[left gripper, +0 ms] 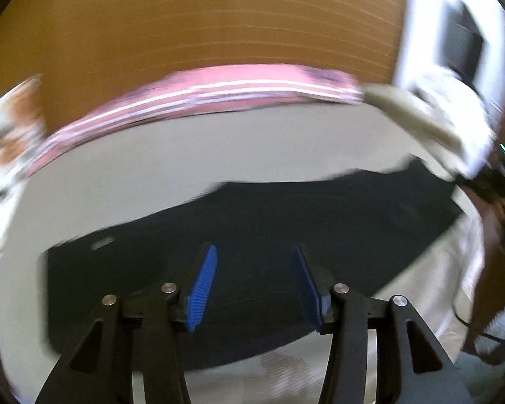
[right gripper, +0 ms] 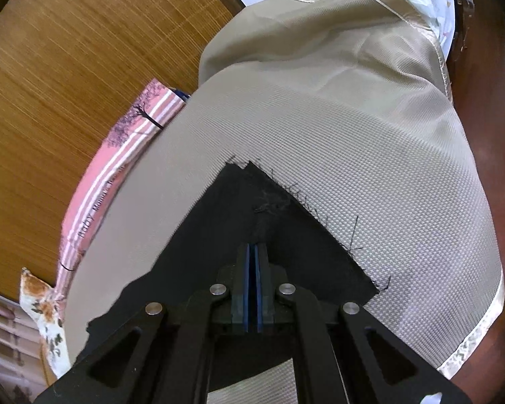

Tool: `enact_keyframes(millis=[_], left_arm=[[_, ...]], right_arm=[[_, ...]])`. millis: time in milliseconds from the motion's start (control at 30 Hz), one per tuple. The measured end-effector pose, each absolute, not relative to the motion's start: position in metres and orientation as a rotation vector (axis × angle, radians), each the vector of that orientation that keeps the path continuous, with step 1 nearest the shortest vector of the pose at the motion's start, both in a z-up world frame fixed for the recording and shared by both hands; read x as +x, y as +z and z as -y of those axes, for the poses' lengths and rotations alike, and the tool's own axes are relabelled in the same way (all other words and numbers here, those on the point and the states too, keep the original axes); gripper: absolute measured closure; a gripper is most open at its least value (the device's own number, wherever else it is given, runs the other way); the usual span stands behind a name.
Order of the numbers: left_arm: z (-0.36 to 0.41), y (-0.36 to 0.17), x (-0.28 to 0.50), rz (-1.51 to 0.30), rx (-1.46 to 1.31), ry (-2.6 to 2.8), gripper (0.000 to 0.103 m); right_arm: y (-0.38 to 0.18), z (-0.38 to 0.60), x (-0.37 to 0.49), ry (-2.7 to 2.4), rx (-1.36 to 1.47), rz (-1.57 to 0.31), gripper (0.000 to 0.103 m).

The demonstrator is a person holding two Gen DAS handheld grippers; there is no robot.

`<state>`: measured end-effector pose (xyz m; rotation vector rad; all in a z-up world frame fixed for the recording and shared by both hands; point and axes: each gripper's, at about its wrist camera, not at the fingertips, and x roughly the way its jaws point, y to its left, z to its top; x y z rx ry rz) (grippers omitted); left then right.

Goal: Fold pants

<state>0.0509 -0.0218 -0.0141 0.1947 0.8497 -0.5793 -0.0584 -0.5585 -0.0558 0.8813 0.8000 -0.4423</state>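
Lying over a woven bamboo mat: a beige textured cloth with a satin border, serving as the work surface. Peeking out along its far edge, a pink striped fabric. Spreading flat across the beige cloth, black fabric pants, frayed threads showing at one raw corner. Hovering above the pants, the left gripper, blue pads standing partly apart with nothing between them, picture blurred. Pointing down at the frayed corner, the right gripper, blue pads pressed together, seemingly pinching the black fabric, though hard to confirm.
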Motion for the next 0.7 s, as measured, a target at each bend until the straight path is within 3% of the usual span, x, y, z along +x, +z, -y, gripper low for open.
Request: enact_keyframes(millis=[300, 700], left_arm=[[0.194, -0.062, 0.018, -0.873, 0.411, -0.938, 0.053], [0.251, -0.093, 0.007, -0.867, 0.489, -0.961, 0.053]], right_arm=[[-0.05, 0.563, -0.057, -0.398, 0.92, -0.783, 0.1], [-0.047, 0.568, -0.056, -0.355, 0.961, -0.772, 0.1]])
